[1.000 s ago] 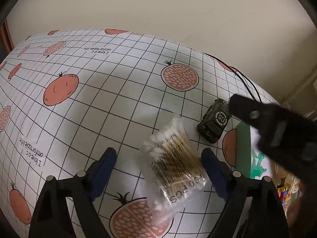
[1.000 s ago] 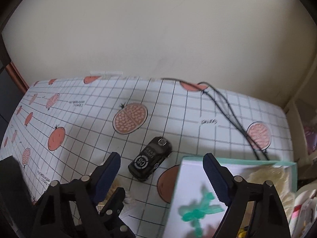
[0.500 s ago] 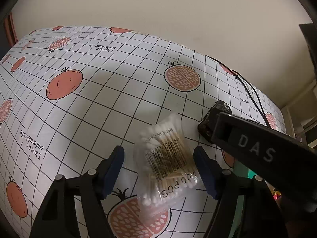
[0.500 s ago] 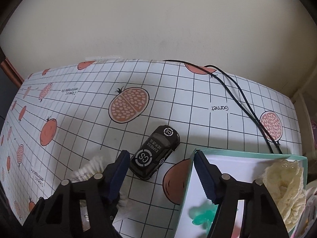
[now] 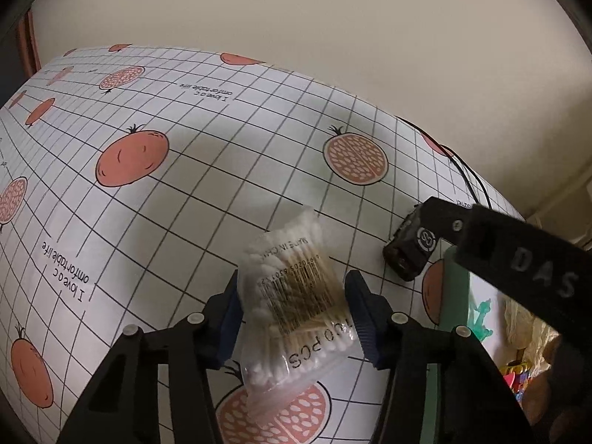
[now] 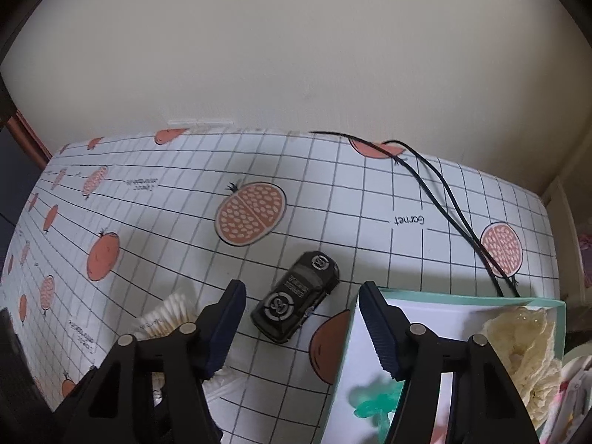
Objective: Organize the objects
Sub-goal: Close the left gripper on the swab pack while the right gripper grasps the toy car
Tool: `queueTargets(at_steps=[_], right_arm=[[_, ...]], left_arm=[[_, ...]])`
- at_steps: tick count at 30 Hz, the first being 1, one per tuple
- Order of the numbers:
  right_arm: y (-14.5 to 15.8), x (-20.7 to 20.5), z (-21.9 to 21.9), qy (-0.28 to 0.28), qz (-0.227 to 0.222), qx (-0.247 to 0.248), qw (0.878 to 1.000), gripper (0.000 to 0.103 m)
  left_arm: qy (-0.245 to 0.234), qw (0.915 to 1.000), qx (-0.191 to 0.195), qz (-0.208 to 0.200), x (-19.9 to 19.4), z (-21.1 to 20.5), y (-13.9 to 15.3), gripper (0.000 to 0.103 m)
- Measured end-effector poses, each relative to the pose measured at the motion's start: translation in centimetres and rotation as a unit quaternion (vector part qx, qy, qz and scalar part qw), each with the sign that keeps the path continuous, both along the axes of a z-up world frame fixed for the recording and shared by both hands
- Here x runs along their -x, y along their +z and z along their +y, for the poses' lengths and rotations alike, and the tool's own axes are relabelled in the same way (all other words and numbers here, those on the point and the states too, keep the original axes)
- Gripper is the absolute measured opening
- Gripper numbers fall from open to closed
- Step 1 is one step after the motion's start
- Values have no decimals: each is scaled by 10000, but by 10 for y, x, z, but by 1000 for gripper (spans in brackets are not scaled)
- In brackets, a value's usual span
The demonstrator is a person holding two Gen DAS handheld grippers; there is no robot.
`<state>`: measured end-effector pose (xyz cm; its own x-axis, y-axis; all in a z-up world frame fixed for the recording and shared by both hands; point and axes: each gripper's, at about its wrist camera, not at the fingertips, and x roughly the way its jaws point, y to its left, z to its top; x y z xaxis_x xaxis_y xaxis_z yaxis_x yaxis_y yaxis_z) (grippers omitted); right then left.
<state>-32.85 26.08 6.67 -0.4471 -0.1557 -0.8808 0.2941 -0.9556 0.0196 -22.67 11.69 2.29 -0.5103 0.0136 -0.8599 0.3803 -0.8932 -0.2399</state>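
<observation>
A clear bag of cotton swabs lies on the pomegranate-print tablecloth. My left gripper is shut on it, with a blue pad pressing each side of the bag. A black toy car sits on the cloth between and just ahead of the fingertips of my right gripper, which is open and not touching it. In the right wrist view, the swab bag shows at lower left behind the left finger. In the left wrist view, the car is partly hidden by the right gripper's black frame.
A teal box with a white inside stands at the right. It holds a green plastic figure and a cream lace piece. A black cable runs across the back right of the cloth. A wall rises behind the table.
The left gripper's fingers have closed from wide apart onto the swab bag. The right gripper has moved forward and down, so the toy car now sits between its fingers.
</observation>
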Motion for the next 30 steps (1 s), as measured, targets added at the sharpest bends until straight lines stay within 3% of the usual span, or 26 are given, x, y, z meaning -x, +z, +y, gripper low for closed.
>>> queueTargets(at_steps=[11,30], right_arm=[[-20,-2,-14,26,-272,-18,9996,51],[-39,5,-21,-265,-422,-270,9984,44]], left_arm=[[201,9998,44,-16,-2,-14,0,54],[326,9995,-39,35,-3,-26,-1,49]])
